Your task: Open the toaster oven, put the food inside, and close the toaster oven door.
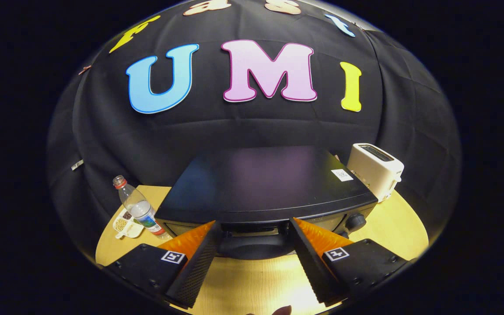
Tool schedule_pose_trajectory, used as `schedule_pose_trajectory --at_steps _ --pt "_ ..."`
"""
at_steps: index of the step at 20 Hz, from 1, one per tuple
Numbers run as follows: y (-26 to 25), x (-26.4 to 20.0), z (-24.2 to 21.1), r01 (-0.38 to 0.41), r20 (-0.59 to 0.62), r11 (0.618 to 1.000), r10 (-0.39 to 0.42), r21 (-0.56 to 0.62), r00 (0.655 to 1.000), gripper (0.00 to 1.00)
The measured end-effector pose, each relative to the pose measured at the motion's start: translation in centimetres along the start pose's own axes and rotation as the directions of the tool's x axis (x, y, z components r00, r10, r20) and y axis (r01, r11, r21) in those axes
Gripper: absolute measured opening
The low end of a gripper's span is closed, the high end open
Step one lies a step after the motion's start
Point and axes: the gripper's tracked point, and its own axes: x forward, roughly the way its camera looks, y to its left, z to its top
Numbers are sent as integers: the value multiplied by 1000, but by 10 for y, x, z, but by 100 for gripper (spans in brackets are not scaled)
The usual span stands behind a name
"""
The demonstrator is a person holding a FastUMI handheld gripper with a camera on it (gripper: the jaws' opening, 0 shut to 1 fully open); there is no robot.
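A black toaster oven (260, 183) stands on the wooden table (252, 284), seen from above its front. Its door looks closed, and the dark curved door handle (252, 250) lies between my fingers. My gripper (254, 225) is open, with the fingertips spread at the top front edge of the oven, one on each side of the handle and not pressing on it. A small white dish of food (126, 225) sits on the table to the left of the oven, behind a bottle.
A clear plastic bottle with a red cap (139, 208) stands by the oven's left corner. A white pop-up toaster (376, 170) sits to the right behind the oven. A black knob (356, 221) sticks out at the oven's right front.
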Motion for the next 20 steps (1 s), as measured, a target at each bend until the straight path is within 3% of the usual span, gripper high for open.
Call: schedule_pose_trajectory --at_steps 9,20 --pt "0 -29 -30 -19 -16 1000 19 -8 1000 98" --pt "-7 -74 -120 -13 -137 1000 10 -18 991 99"
